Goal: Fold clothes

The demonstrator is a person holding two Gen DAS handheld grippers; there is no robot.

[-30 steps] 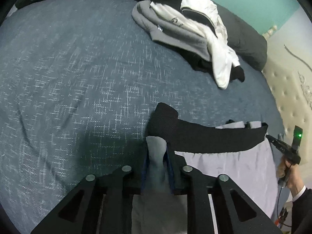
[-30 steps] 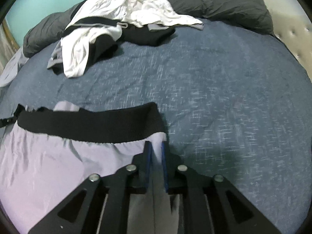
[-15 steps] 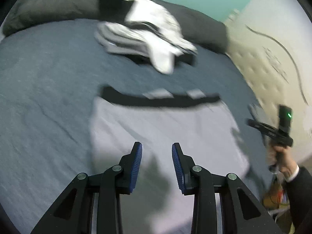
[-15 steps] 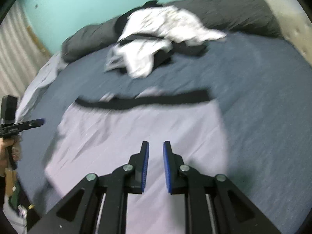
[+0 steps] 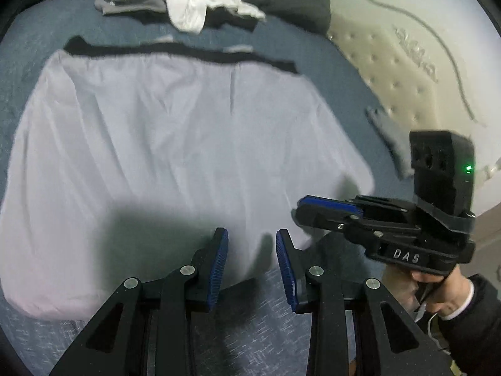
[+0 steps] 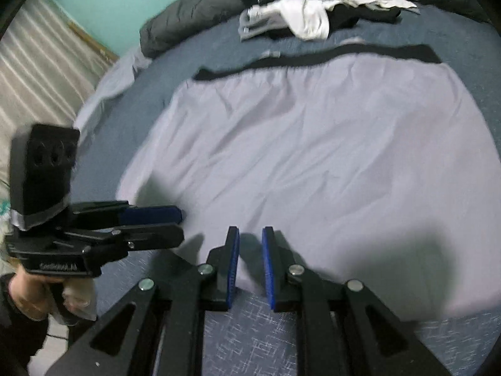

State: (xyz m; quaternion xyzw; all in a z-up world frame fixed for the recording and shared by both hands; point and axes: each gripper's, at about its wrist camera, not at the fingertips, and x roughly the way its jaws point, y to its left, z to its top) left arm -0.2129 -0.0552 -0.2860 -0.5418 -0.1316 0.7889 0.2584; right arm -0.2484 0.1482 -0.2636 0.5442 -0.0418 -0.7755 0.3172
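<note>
**A:** Which step is in hand?

**B:** It looks like the gap between spreading and folding. The lilac garment (image 5: pixel 175 144) lies flat on the blue-grey bedspread (image 5: pixel 244 319), its black waistband (image 5: pixel 175 51) at the far side and its near hem just ahead of both tools. Neither tool holds any of it.

**A:** And the jaws?

**B:** The left gripper (image 5: pixel 252 269) has its blue pads parted to a moderate gap, nothing between them but the hem and bedspread below. The right gripper (image 6: pixel 250 266) stands narrower, a slim slot, also empty. In the left view it comes in from the right above the garment's near corner, carried by the person's hand (image 5: pixel 438 294).

**A:** What does the next move call for?

**B:** Probably a grip on the near hem or the corners, one tool to each side, so the cloth can be carried over toward the waistband. The pads would need to pinch only the layers to be moved, not the bedspread with them.

**A:** How would the cloth handle?

**B:** It looks thin and smooth, with soft shallow creases running from the waistband, so it would likely slide and sag. The waistband seems thicker and denser. The bedspread has a fine crosshatched weave, apparently with more tooth.

**A:** Anything else about?

**B:** A loose pile of clothes (image 6: pixel 316 3), white, grey and black, waits beyond the waistband, against a dark pillow (image 6: pixel 188 15). A tufted cream headboard (image 5: pixel 404 62) borders the bed.
</note>
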